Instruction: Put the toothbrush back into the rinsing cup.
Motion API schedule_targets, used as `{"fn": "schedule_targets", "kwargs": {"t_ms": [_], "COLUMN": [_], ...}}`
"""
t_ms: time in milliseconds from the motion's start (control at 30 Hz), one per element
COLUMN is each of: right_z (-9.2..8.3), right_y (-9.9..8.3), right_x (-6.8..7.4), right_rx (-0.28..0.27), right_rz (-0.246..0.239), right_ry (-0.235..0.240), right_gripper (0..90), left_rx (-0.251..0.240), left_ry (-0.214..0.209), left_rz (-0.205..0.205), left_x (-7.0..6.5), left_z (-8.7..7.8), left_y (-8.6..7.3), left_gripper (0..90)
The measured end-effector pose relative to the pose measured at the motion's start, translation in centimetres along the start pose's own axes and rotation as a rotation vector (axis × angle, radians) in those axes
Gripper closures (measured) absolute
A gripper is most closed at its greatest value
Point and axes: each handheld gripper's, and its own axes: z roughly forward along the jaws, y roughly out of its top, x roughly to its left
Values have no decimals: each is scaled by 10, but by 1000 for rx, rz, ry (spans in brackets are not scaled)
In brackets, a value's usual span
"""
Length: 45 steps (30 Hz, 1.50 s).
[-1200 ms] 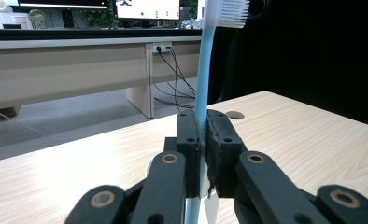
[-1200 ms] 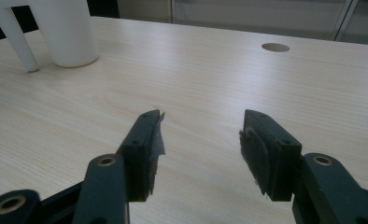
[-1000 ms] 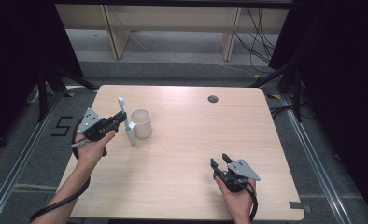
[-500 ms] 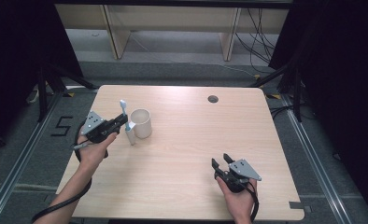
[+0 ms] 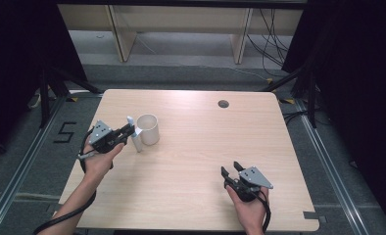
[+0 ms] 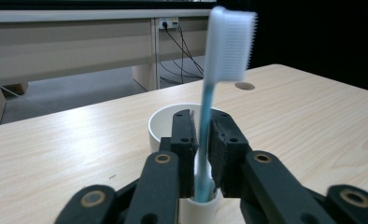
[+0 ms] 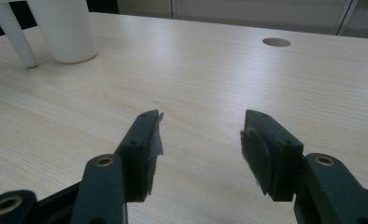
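Left hand-held gripper (image 6: 201, 154) has just been easing its jaws apart, with the toothbrush's (image 6: 219, 93) blue handle between the pads, which sit close on either side of it. Its long axis stands nearly upright, white bristled head on top, foot in a small white base on the bench (image 5: 201, 161), just before the white cup (image 5: 148, 129). Right hand-held gripper (image 7: 201, 140) rests spread wide and empty. On the floor, a "5" is marked.

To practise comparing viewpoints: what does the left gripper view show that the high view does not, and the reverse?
Left gripper view: the toothbrush close up, with white bristles and a blue neck. High view: the right gripper, open, near the table's front right edge. Shared: the toothbrush, the white cup, the table, and the left gripper, whose jaws have just been opening with the handle between them.
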Motion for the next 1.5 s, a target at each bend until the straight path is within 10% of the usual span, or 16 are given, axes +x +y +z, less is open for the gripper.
{"fn": "schedule_targets", "kwargs": {"t_ms": [500, 1500], "right_z": [-2, 0], "right_y": [0, -3], "right_x": [0, -2], "right_rx": [7, 10], "right_rz": [15, -20], "right_ry": [-13, -23], "right_gripper": [467, 466], "left_rx": [26, 36], "left_ry": [-7, 27], "left_rz": [34, -13], "left_x": [-8, -6], "left_z": [-12, -65], "left_y": [-1, -37], "left_gripper": [356, 303]}}
